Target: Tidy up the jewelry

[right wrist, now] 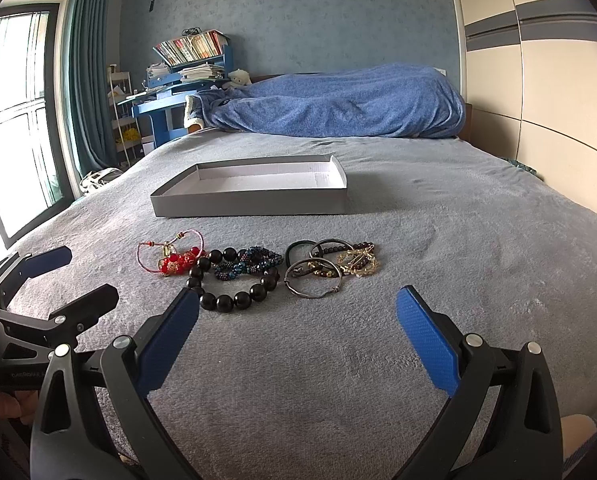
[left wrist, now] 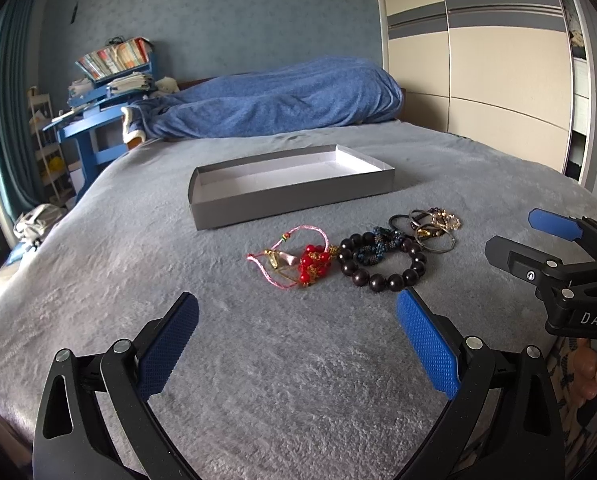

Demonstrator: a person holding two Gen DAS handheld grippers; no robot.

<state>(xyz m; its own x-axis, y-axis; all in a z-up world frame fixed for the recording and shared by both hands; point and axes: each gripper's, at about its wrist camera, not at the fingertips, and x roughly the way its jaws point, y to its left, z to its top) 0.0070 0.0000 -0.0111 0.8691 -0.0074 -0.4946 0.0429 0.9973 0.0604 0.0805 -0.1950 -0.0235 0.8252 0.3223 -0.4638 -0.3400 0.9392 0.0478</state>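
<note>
A shallow grey box (left wrist: 294,200) (right wrist: 250,202) with a white inside lies empty on the grey bed blanket. In front of it lies a row of jewelry: a pink cord bracelet with red beads (left wrist: 298,258) (right wrist: 172,256), a dark round-bead bracelet (left wrist: 382,276) (right wrist: 230,300), a blue beaded bracelet (left wrist: 378,248) (right wrist: 248,266), and a pile of thin bangles and gold chains (left wrist: 434,226) (right wrist: 330,266). My left gripper (left wrist: 298,344) (right wrist: 50,276) is open and empty, short of the jewelry. My right gripper (right wrist: 298,340) (left wrist: 518,236) is open and empty, just before the bangles.
A rumpled blue blanket (left wrist: 274,100) (right wrist: 338,100) lies across the far end of the bed. A blue desk with books (left wrist: 98,96) (right wrist: 178,80) stands beyond the bed's left side. A wardrobe (left wrist: 478,60) lines the right side, a window (right wrist: 14,112) the left.
</note>
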